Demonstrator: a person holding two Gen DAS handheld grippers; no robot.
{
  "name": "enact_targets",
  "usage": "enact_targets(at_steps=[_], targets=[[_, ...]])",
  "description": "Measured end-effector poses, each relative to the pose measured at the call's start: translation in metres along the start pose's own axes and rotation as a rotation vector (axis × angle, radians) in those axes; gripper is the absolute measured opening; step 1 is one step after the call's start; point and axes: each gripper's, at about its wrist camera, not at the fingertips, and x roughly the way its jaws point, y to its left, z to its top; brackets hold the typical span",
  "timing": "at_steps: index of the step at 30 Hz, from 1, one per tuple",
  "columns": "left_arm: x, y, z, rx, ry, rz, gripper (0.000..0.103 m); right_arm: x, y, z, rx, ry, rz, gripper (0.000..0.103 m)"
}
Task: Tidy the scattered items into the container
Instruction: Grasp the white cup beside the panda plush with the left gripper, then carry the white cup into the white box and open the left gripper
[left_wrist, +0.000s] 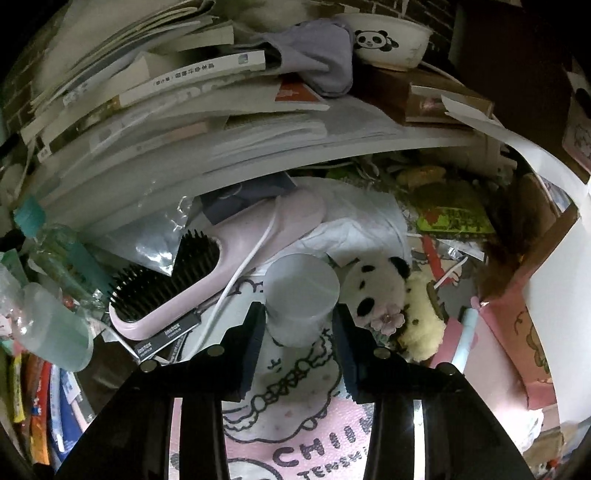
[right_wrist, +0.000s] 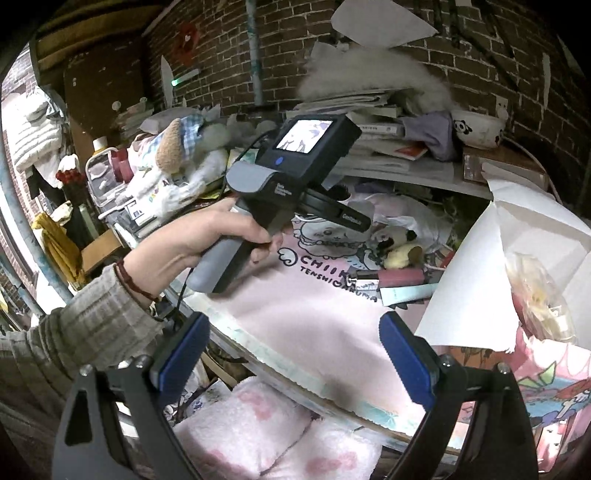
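Note:
In the left wrist view my left gripper is closed around a frosted white plastic cup lying on its side over the pink printed cloth. A panda plush and a yellow plush lie just right of it. A pink hairbrush with black bristles lies to the left. In the right wrist view my right gripper is open and empty, low over the near edge of the pink cloth. The left gripper shows there, held in a hand.
A shelf of stacked books with a panda bowl overhangs the back. A clear bottle lies left. A white paper bag stands right; pink tubes lie beside it. Pink towels sit below the table edge.

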Motion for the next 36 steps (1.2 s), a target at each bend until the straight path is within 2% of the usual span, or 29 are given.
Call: enact_targets(at_steps=[10,18,21,27,32,36], targets=[[-0.038,-0.001,0.002,0.021,-0.06,0.022,0.033,0.011,-0.003,-0.003,0.015,-0.001,-0.021,0.092],[-0.09,-0.018,0.01,0.053,-0.136,-0.031,0.033,0.016,-0.009,-0.006,0.048,-0.02,-0.08,0.092],[-0.108,-0.036,0.012,0.093,-0.153,-0.057,0.033,0.017,-0.012,-0.008,0.069,-0.044,-0.11,0.092],[-0.129,-0.088,0.011,0.232,-0.155,-0.141,0.033,0.023,-0.009,-0.018,0.093,-0.088,-0.11,0.092],[-0.136,-0.141,0.015,0.34,-0.134,-0.246,0.033,0.029,-0.011,-0.033,0.124,-0.063,-0.08,0.092],[-0.132,-0.178,0.021,0.387,-0.12,-0.283,0.033,0.026,-0.013,-0.047,0.134,-0.047,-0.08,0.092]])
